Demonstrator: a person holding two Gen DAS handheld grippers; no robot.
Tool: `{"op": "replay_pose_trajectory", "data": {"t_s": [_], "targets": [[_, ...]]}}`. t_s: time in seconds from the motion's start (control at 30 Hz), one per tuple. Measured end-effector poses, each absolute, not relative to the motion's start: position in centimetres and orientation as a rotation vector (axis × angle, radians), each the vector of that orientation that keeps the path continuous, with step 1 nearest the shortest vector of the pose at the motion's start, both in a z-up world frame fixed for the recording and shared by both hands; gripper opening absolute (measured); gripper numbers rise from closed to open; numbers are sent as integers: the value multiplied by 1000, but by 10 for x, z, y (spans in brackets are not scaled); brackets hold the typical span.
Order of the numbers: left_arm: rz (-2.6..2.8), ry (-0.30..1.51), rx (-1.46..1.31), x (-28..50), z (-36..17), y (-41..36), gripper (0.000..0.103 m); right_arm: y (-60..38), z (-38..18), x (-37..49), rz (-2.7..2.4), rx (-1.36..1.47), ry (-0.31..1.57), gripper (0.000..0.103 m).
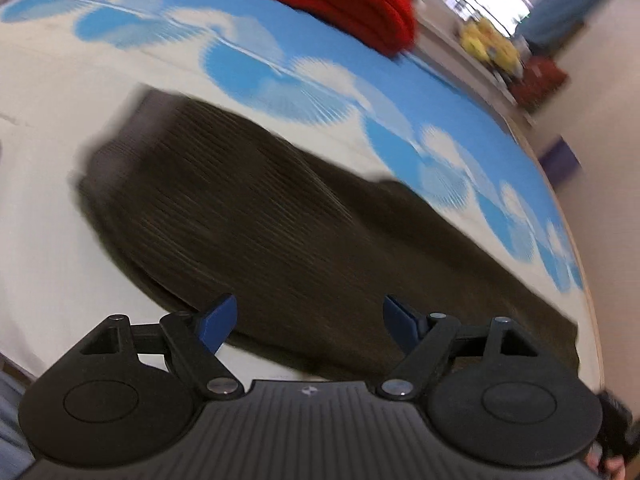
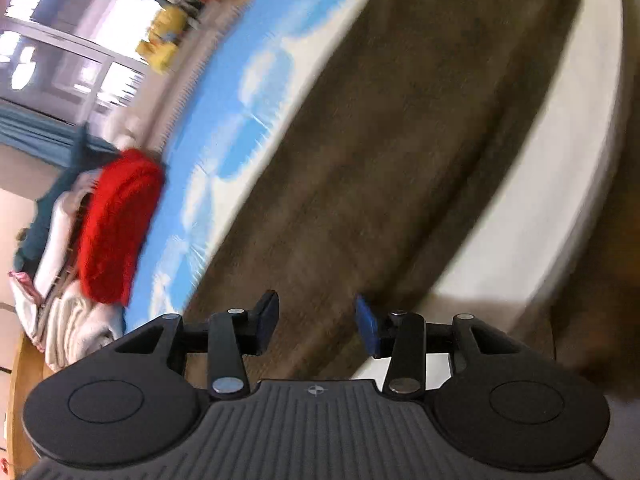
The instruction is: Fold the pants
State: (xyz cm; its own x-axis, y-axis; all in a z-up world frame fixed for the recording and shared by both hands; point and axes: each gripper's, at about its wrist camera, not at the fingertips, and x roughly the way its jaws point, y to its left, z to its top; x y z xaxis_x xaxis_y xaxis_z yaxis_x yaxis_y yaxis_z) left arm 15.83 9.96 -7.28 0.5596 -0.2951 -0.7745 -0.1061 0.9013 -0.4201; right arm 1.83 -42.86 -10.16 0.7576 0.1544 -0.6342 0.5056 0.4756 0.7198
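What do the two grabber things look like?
Both look the same. The left gripper and the right gripper are black plastic, with a ribbed grey-black body, two round black discs at the sides, and silver rivets on the linkage bars. Each has blue pads inside its jaws and a small round crosshair mark on the body. No cables or sleeves show clearly.

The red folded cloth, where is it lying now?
The red folded cloth lies at the far edge of the blue-and-white sheet, beyond the brown pants; in the right wrist view it is at the left, beside white laundry.
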Motion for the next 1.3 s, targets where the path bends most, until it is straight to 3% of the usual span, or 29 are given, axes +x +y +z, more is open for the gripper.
{"op": "replay_pose_trajectory", "data": {"t_s": [0.23,0.5,1.3], "targets": [[-320,1071,-383,152,-89,-26,84,-448,-110,6,-353,1147,704,48],[-372,1113,-374,171,-104,-95,83,-456,-113,9,-408,1134,689,48],[-485,1255,-534,191,-147,-127,83,-472,-131,21,-403,1235,726,46]]}}
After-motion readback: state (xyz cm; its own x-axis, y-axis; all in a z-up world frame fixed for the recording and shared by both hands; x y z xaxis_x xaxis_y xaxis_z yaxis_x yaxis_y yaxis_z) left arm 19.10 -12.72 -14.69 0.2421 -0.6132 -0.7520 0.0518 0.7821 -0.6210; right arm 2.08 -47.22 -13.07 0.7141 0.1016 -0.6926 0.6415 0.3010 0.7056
